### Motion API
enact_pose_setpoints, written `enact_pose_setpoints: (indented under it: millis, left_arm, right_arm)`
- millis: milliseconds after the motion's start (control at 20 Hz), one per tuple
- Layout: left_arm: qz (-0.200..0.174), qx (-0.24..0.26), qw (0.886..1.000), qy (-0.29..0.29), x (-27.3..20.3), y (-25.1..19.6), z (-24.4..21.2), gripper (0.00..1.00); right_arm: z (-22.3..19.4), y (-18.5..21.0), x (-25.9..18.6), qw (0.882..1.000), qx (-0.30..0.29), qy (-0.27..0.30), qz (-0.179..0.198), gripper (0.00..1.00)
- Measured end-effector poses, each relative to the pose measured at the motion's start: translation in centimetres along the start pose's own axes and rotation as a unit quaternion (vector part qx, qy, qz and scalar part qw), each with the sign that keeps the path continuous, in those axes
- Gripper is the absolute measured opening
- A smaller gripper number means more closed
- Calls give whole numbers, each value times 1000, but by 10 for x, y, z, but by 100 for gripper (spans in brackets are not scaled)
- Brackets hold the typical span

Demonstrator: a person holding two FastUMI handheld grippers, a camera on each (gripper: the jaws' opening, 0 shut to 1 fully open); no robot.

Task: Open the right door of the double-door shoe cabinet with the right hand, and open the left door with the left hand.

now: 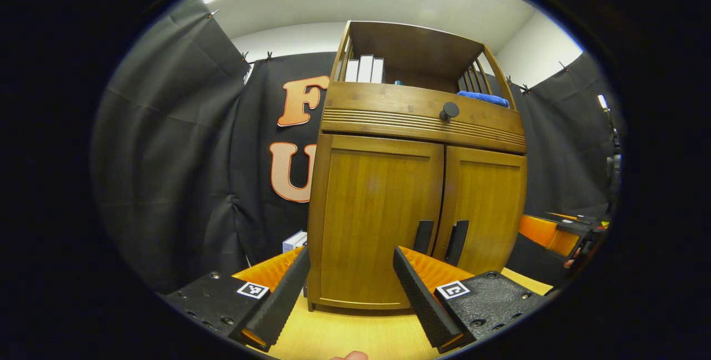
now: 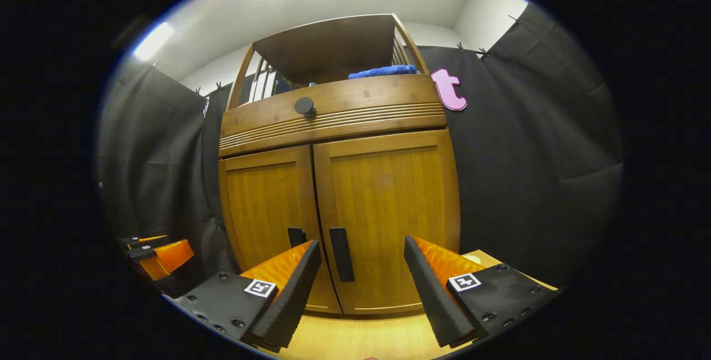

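Both grippers, left gripper [image 1: 351,293] and right gripper [image 2: 361,293], hold their fingers spread wide, gripping nothing, just short of the shoe cabinet [image 2: 339,204] standing on the wooden tabletop [image 2: 361,338]. Its left door [image 1: 375,221] and right door [image 2: 389,215] are closed, their black handles [image 2: 341,254] untouched.

A blue cloth [image 1: 483,98] lies on the open shelf [image 1: 411,51], toward its right end. White books [image 1: 364,69] stand upright at the shelf's left end. Below the shelf sits a drawer front with a round black knob [image 1: 449,110].
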State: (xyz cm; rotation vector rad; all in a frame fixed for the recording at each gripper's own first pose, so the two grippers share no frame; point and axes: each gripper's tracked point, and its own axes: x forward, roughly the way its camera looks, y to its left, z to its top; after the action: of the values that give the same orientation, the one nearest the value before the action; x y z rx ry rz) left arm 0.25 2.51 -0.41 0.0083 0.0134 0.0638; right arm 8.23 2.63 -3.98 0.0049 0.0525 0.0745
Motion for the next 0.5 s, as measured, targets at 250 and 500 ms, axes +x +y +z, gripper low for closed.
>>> enact_pose_setpoints:
  millis: [250, 500]
  left_arm:
    - [13, 2, 1000, 0, -4, 10, -1, 94]
    - [30, -5, 1000, 2, -9, 24, -5, 95]
  right_arm:
    - [-21, 10, 66, 1000, -2, 12, 13, 98]
    - [-47, 13, 114, 999, -23, 23, -3, 98]
